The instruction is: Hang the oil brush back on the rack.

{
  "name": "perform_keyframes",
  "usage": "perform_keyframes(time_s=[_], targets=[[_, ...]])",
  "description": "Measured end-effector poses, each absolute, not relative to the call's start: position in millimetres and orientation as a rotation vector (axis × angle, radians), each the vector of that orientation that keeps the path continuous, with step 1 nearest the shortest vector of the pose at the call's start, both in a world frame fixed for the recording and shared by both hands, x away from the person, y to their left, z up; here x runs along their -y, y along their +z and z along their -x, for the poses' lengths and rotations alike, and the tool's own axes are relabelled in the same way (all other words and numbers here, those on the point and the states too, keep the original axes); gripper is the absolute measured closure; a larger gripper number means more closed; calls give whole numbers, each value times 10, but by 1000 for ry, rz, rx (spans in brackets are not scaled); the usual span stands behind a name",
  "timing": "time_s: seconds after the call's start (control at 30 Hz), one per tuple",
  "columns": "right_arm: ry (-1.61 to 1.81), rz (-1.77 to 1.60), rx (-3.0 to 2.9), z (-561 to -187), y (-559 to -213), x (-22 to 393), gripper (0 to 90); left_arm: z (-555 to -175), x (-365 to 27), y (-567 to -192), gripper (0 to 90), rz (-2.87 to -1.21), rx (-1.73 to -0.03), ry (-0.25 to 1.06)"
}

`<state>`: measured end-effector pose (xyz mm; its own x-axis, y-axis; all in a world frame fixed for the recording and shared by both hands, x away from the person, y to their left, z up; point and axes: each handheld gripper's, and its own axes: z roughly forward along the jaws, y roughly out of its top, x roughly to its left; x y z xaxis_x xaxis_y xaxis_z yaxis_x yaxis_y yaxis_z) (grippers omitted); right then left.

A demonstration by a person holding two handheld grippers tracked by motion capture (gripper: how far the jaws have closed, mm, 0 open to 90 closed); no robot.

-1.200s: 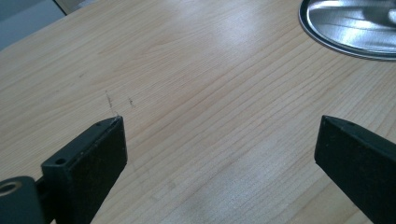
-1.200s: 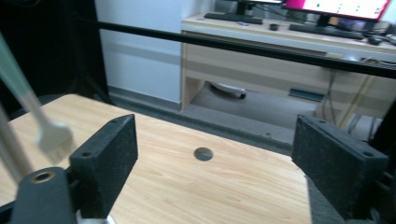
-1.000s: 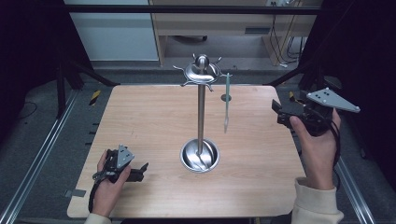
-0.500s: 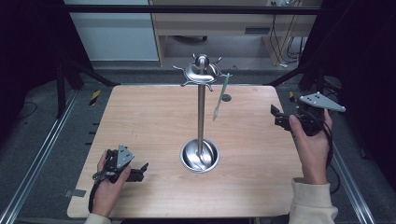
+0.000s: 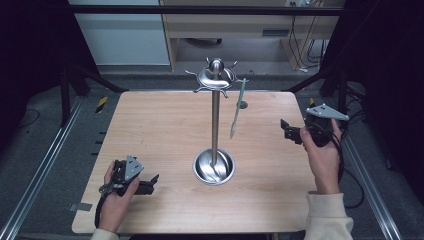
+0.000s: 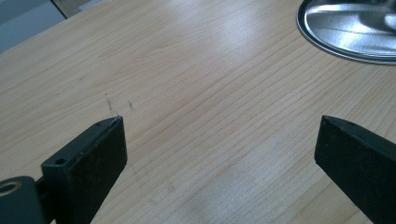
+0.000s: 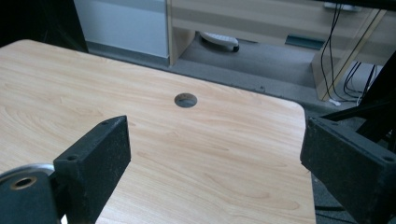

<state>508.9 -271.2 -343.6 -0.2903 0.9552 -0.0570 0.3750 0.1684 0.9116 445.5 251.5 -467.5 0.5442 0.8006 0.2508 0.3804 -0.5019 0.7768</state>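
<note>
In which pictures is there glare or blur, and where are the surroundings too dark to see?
High view: the stand's round base shines, the hanging utensil is slightly soft, and both sides beyond the table are very dark. Left gripper view: strong glare on the base. Right gripper view: even light, near jaws soft.

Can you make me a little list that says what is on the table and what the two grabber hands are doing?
table: light wooden table with a small round hole near its far edge
stand: tall shiny metal stand, round dish base, hooks at the top
hanging thing: one slim utensil hangs from a hook on the stand's right side, tilted
left gripper: low near the table's front left, jaws open, holding nothing
right gripper: raised at the table's right side, jaws open, holding nothing, apart from the utensil
</note>
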Motion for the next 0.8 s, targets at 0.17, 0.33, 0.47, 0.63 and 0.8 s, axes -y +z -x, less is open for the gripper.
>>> perform_keyframes(time_s=[0.17,0.33,0.47,0.63,0.8], targets=[[1075,-1267,-1807,-5145,-3551,2657,91,-4455,-2515,-4676,20,-2108,-949,800],[1059,-1260,-1847,-5193,-3655,2568,90,-4457,-2517,-4677,20,-2109,-950,796],[1039,-1250,-1886,-5235,-3753,2471,92,-4456,-2516,-4678,20,-2108,-950,795],[1036,-1245,-1907,-5262,-3828,2416,93,-4456,-2516,-4678,20,-2109,-950,795],[1030,-1240,-1933,-5291,-3915,2364,95,-4455,-2518,-4676,20,-2107,-952,796]])
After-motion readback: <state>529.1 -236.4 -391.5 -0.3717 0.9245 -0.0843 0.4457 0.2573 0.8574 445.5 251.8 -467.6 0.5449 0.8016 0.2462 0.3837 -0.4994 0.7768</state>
